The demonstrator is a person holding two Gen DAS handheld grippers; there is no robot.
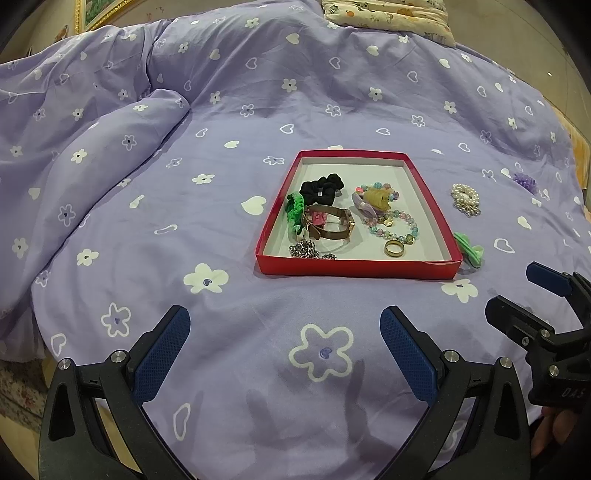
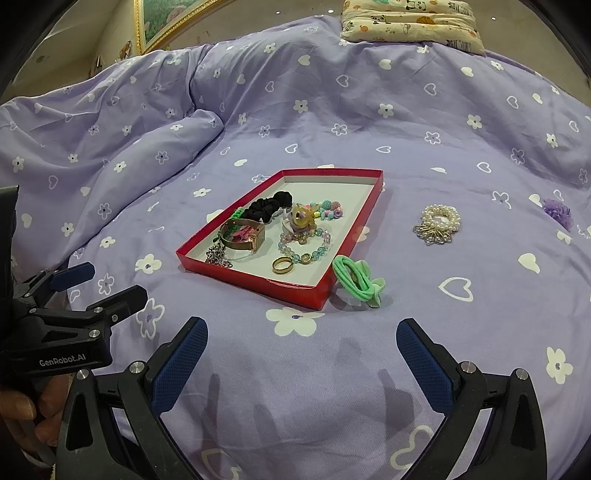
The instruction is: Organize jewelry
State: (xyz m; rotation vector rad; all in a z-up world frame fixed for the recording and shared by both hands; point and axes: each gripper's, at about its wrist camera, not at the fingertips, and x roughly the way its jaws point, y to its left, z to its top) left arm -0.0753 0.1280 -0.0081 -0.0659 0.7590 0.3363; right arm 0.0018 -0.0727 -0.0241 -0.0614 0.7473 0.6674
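A red tray (image 1: pixel 354 266) (image 2: pixel 258 282) lies on the purple bedspread. It holds a black scrunchie (image 1: pixel 321 186), a gold bangle (image 1: pixel 332 221), a bead bracelet (image 1: pixel 397 225), a gold ring (image 1: pixel 394 248) (image 2: pixel 283 264), a silver chain (image 1: pixel 306 250) and other pieces. Outside it, to the right, lie a green hair tie (image 2: pixel 356 278) (image 1: pixel 470 249), a pearl bracelet with a silver flower (image 2: pixel 439 221) (image 1: pixel 466 199) and a purple flower piece (image 2: pixel 557 212). My left gripper (image 1: pixel 284 354) is open and empty, short of the tray. My right gripper (image 2: pixel 301 363) is open and empty, near the green hair tie.
A bunched fold of quilt (image 1: pixel 110 140) rises at the left. A patterned pillow (image 2: pixel 410 20) lies at the far edge. A framed picture (image 2: pixel 166 22) hangs on the wall at the back left. The bed's right edge (image 1: pixel 580 147) drops off.
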